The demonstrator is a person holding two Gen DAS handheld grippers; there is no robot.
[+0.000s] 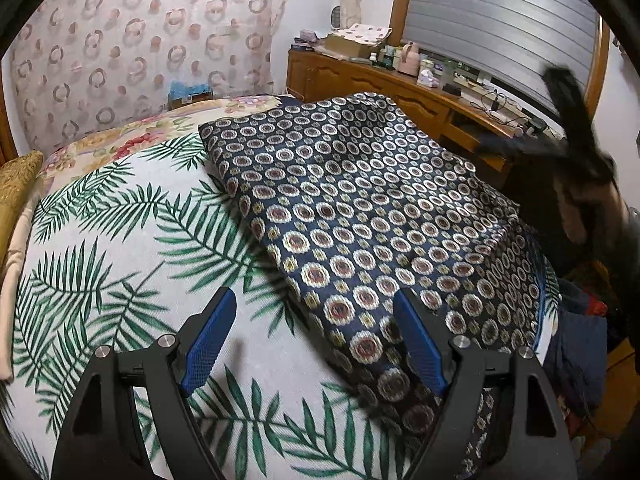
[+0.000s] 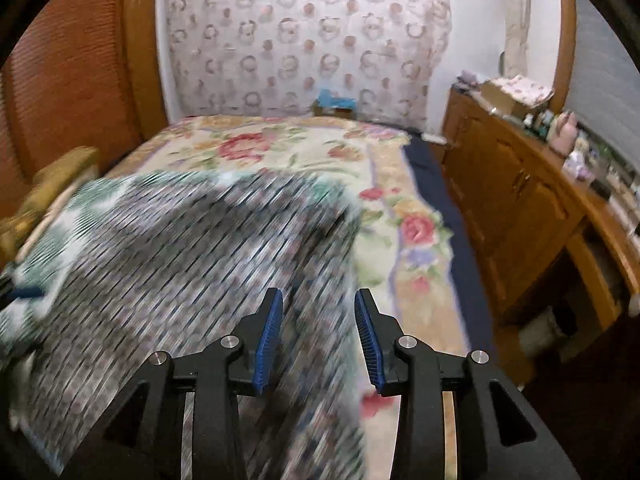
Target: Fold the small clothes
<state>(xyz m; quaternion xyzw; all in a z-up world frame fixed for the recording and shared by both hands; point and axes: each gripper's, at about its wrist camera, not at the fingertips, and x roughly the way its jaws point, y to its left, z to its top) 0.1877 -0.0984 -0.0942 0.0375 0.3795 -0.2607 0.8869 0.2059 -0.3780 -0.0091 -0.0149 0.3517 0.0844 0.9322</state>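
Note:
A dark blue garment with a round medallion print (image 1: 360, 208) lies flat on the palm-leaf bedspread (image 1: 120, 240), its near corner hanging over the bed's right edge. My left gripper (image 1: 316, 320) is open and empty, hovering above the garment's near left edge. The right gripper (image 1: 568, 120) shows as a dark blur at the far right of the left wrist view. In the right wrist view the garment (image 2: 180, 264) is motion-blurred below my right gripper (image 2: 318, 332), which is open and empty above its right side.
A floral quilt (image 2: 300, 152) covers the far part of the bed. A wooden dresser (image 2: 520, 208) with bottles and clutter runs along the right. A patterned curtain (image 1: 140, 48) hangs behind. A pile of dark clothes (image 1: 580, 320) lies by the bed's right side.

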